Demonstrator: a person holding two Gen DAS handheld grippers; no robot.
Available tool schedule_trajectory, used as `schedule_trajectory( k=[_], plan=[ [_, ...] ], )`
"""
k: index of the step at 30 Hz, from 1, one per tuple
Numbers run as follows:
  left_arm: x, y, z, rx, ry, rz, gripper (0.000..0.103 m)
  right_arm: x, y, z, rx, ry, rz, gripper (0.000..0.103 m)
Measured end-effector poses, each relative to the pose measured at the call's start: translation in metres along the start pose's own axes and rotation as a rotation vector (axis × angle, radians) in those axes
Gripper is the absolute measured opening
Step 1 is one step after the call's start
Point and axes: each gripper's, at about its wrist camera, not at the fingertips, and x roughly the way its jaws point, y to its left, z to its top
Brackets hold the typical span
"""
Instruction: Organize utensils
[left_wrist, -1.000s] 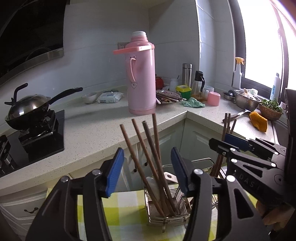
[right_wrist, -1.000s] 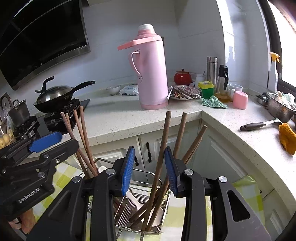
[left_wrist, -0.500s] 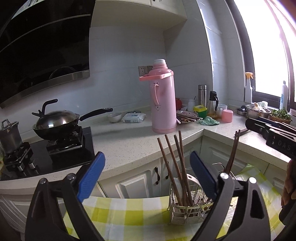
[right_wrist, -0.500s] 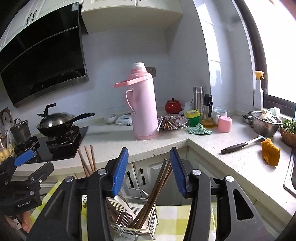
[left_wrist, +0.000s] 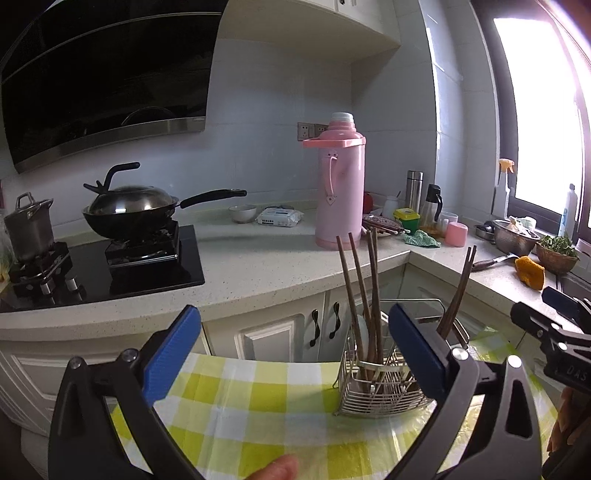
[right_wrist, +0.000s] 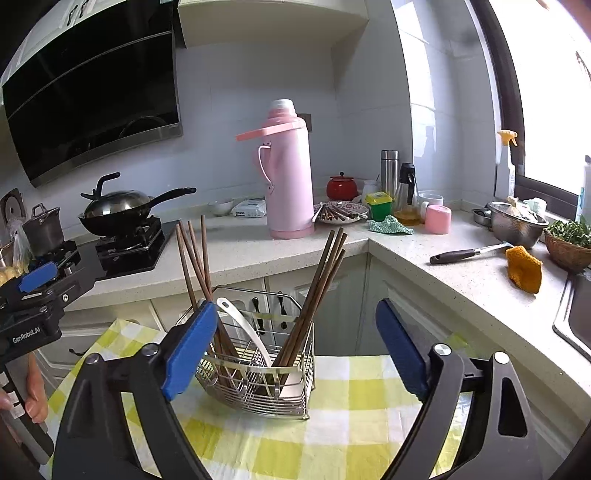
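Note:
A wire utensil basket (left_wrist: 384, 391) (right_wrist: 258, 391) stands on a yellow checked cloth (left_wrist: 258, 398). One bunch of brown chopsticks (right_wrist: 192, 254) leans in its left compartment and a second bunch (right_wrist: 325, 269) in its right. A white spoon (right_wrist: 243, 328) lies between them. My left gripper (left_wrist: 293, 314) sits back from the basket with its jaws opening wide and nothing between them. My right gripper (right_wrist: 295, 310) is also back from the basket, its jaws opening and empty. Each gripper shows at the edge of the other's view: the right gripper (left_wrist: 554, 317) and the left gripper (right_wrist: 33, 284).
Behind the basket runs a speckled L-shaped counter (right_wrist: 240, 254) with a pink thermos (right_wrist: 288, 170), a wok on the stove (right_wrist: 118, 210) and a plate of more chopsticks (right_wrist: 340, 212). A spatula (right_wrist: 465, 253), an orange cloth (right_wrist: 522, 267) and a sink edge (right_wrist: 572, 317) lie right.
Both grippers have drawn back from the basket and opened wide. The chopsticks that stood between their pads now stand free in the basket.

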Motion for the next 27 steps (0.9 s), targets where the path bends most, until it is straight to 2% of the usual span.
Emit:
schedule_trajectory(
  k=[4,9,13,17,27],
  plan=[
    [-0.025,0.005,-0.016,-0.009,-0.044,0.014,0.098,-0.029,0.007,-0.015,-0.015,-0.007,-0.007,0.085],
    [-0.044,-0.006,-0.033,0.041,-0.023,0.001,0.098,-0.061,0.023,-0.030,-0.055,-0.002,-0.029,0.085],
    [-0.056,-0.011,-0.040,0.018,-0.007,-0.035,0.098,-0.081,0.025,-0.035,-0.050,-0.009,-0.045,0.084],
    [-0.067,-0.016,-0.048,0.044,-0.007,-0.042,0.098,-0.099,0.020,-0.039,-0.048,-0.023,-0.055,0.085],
    [-0.078,-0.021,-0.061,0.094,0.044,-0.143,0.098,-0.101,0.011,-0.046,-0.040,0.005,-0.036,0.085]
  ],
)
